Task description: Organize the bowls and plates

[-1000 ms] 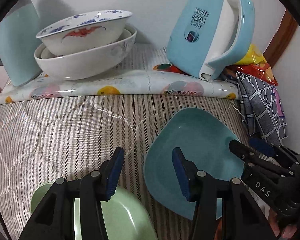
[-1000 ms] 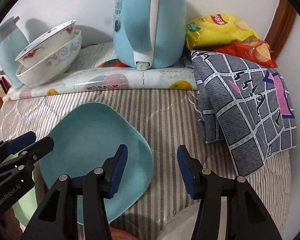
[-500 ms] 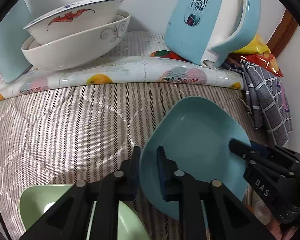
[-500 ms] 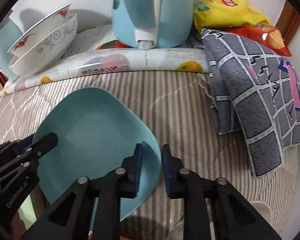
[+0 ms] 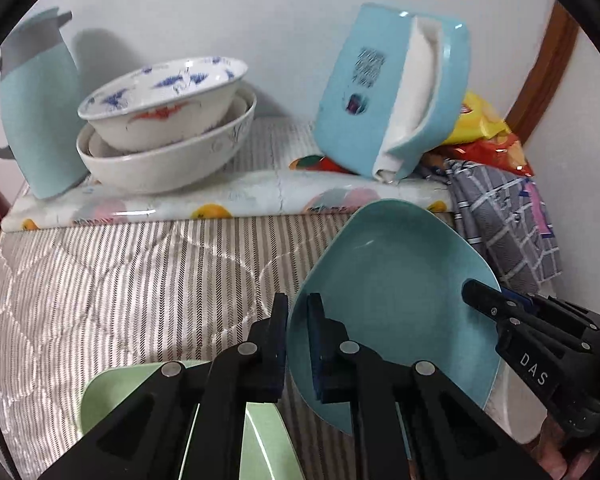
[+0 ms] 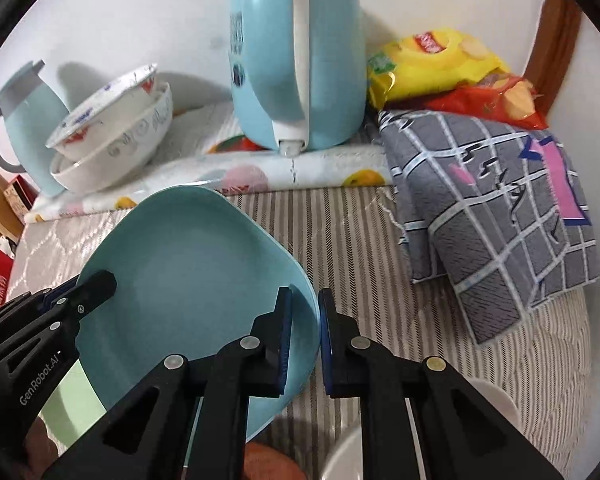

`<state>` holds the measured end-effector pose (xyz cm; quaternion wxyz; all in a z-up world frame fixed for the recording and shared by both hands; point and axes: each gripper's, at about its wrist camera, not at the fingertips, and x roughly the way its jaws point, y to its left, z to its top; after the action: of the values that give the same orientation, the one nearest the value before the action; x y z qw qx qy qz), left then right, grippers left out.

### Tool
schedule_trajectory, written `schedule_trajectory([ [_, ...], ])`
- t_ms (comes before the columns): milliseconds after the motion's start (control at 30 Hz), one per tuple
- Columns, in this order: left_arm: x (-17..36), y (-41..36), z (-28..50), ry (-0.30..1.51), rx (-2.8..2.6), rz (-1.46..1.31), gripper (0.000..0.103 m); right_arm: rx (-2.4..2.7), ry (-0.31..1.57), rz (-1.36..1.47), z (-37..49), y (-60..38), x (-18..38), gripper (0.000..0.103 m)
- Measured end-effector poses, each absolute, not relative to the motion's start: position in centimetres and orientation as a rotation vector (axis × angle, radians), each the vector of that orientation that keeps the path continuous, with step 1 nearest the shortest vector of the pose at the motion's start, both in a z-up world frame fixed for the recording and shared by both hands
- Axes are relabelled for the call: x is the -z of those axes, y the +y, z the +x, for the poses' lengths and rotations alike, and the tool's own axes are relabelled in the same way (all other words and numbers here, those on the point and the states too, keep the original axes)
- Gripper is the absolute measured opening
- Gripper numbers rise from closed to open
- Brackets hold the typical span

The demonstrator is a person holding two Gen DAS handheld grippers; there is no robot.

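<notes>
Striped surface (image 5: 120, 280) lies bare at left, before the stacked bowls (image 5: 168, 120). Left gripper (image 5: 298, 344) pinches the blue plate (image 5: 400, 300) by its left rim, right gripper (image 6: 305, 336) its right rim, plate tilted above the surface.

Setting: a home, probably a bedroom corner. Striped quilted bedding (image 5: 140, 280) covers the surface; a blue electric kettle (image 6: 296, 52), thermos jug (image 5: 40, 108), stacked china bowls (image 5: 164, 120), snack bags (image 6: 440, 64) and folded checked cloth (image 6: 492, 208) crowd a white wall.
</notes>
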<state>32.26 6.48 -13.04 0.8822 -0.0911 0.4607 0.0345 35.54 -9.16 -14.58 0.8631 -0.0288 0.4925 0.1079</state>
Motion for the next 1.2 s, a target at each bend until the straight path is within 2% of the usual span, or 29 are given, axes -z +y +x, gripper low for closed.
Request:
schedule_trajectory([
  [500, 7.9, 4.1, 24.8, 0.890, -0.048, -0.186, 0.010, -0.197, 0.943, -0.008, 27.1, -11.8, 8.9, 0.011],
  [1200, 6.4, 3.9, 17.4, 0.862, -0.032, -0.183, 0.010, -0.183, 0.907, 0.038, 18.4, -12.2, 7.9, 0.010],
])
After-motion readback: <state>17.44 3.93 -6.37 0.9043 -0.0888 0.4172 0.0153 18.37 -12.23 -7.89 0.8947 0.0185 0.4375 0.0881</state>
